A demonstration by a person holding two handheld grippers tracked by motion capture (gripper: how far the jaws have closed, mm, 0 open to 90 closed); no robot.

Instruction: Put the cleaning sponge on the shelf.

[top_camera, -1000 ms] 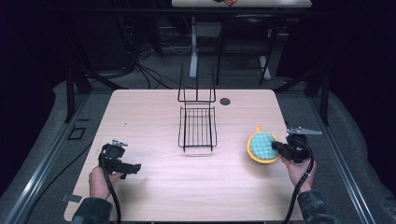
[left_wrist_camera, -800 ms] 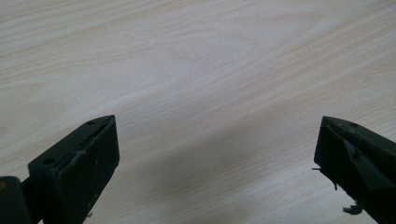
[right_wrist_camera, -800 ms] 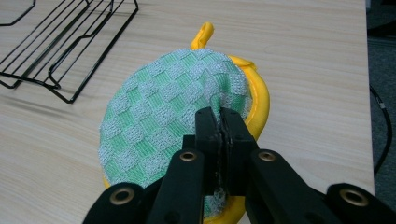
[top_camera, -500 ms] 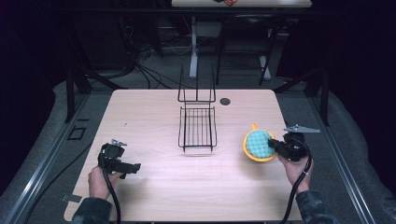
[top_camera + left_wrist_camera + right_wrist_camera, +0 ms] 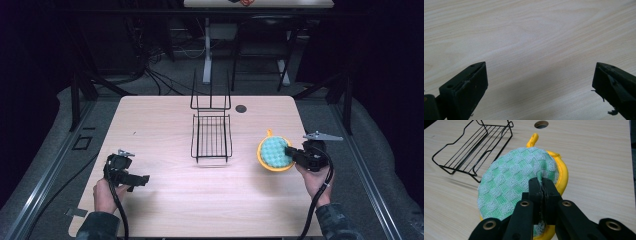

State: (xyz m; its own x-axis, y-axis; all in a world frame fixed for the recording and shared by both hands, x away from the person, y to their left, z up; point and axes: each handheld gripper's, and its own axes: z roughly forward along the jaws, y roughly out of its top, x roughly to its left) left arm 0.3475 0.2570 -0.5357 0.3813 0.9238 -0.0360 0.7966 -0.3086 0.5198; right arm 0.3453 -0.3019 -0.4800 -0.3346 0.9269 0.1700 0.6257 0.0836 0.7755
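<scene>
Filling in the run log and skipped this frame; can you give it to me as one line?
right gripper: jaws shut on green-and-yellow pot holder | left gripper: jaws open, nothing between, over bare table | wire rack: mid-table, untouched

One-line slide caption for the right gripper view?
Right gripper shut on a round green-checked, yellow-rimmed pot holder near a black wire rack on a pale wooden table.

Left tool (image 5: 140,179) jaws wide apart, right tool (image 5: 541,192) jaws clamped together
</scene>
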